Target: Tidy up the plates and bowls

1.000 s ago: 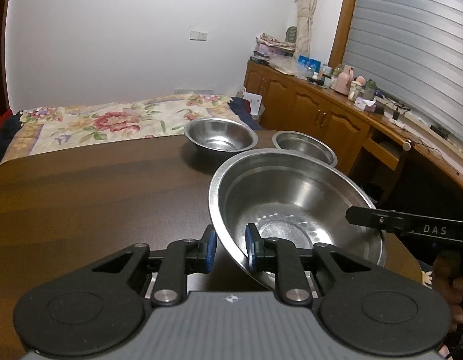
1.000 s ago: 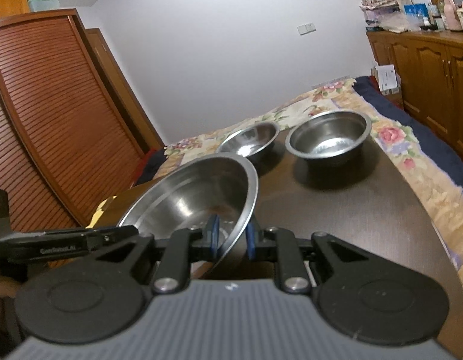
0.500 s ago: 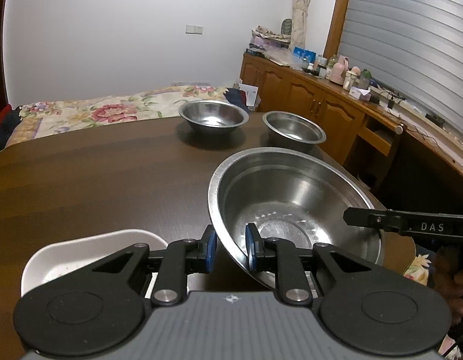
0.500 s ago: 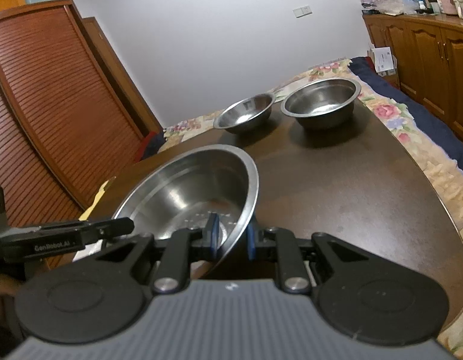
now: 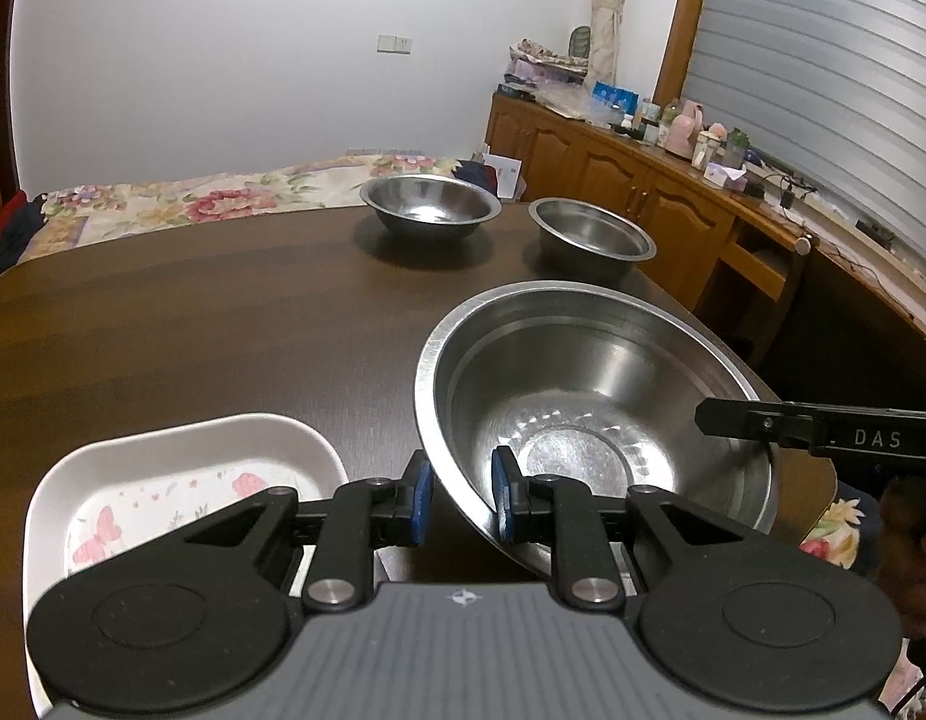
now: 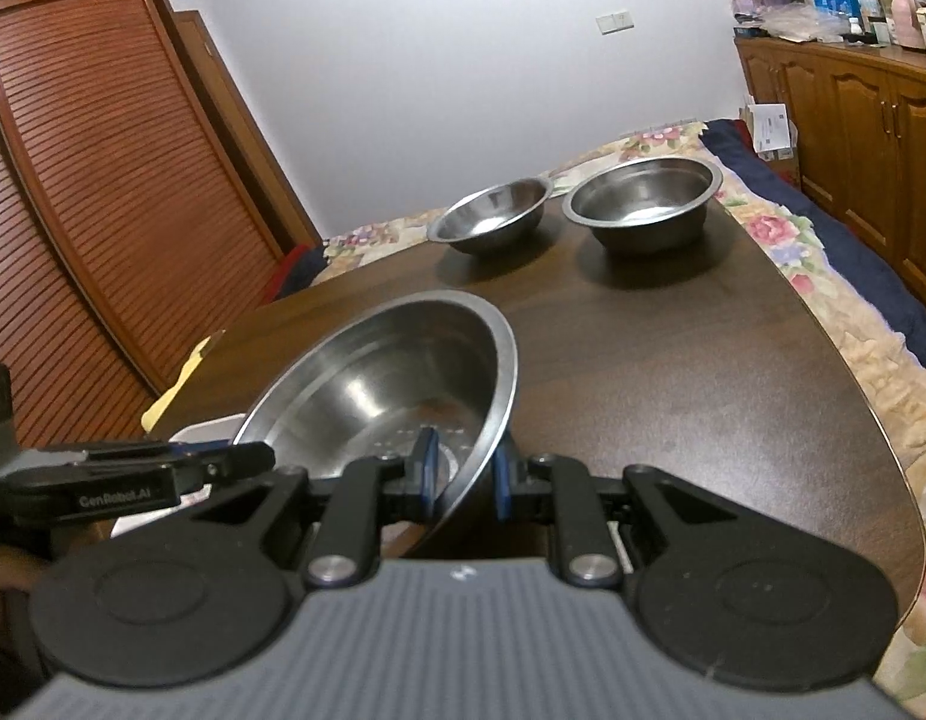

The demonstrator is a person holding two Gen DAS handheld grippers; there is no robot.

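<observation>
A large steel bowl (image 5: 589,396) is held between both grippers above the dark wooden table (image 5: 193,324). My left gripper (image 5: 460,501) is shut on its near-left rim. My right gripper (image 6: 463,471) is shut on the opposite rim of the same bowl (image 6: 391,384); it also shows in the left wrist view (image 5: 823,429). Two smaller steel bowls (image 5: 430,204) (image 5: 592,234) stand side by side at the far end of the table. A white rectangular dish with pink butterfly print (image 5: 181,480) lies on the table by the left gripper.
A floral bedspread (image 5: 223,198) lies beyond the table. Wooden cabinets with clutter (image 5: 643,180) run along the right wall. A slatted wooden wardrobe (image 6: 103,180) stands on the other side. The table edge curves off to the right (image 6: 871,396).
Both grippers have pulled back and risen with the large bowl, away from the two small bowls. The white dish has come into the left wrist view.
</observation>
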